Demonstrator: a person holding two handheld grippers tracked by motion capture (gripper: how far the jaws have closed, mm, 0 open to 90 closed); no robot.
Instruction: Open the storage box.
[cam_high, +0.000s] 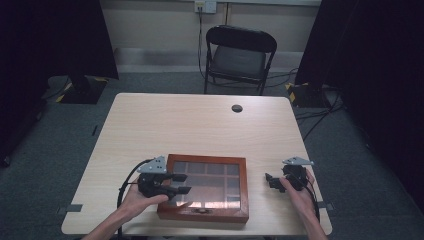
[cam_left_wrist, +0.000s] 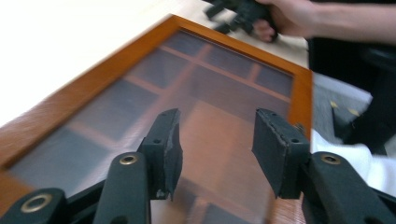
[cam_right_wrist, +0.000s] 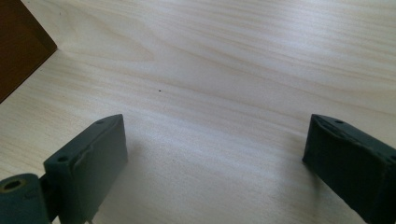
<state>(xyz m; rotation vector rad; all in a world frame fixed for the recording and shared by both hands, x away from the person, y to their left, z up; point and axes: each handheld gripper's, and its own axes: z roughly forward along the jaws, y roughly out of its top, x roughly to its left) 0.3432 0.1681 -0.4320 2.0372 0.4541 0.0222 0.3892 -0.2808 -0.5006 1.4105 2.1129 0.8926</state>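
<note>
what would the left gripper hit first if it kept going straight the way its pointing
Most likely the glass lid of the wooden box. The left gripper, jaws open, points low across that pane. How far above the glass it sits is unclear, so it might skim over toward the far frame instead.

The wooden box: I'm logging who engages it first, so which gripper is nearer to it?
Left. The left gripper hangs open over the wooden box, above the glass lid's left part. The right gripper is open over bare table, off the box's right side.
</note>
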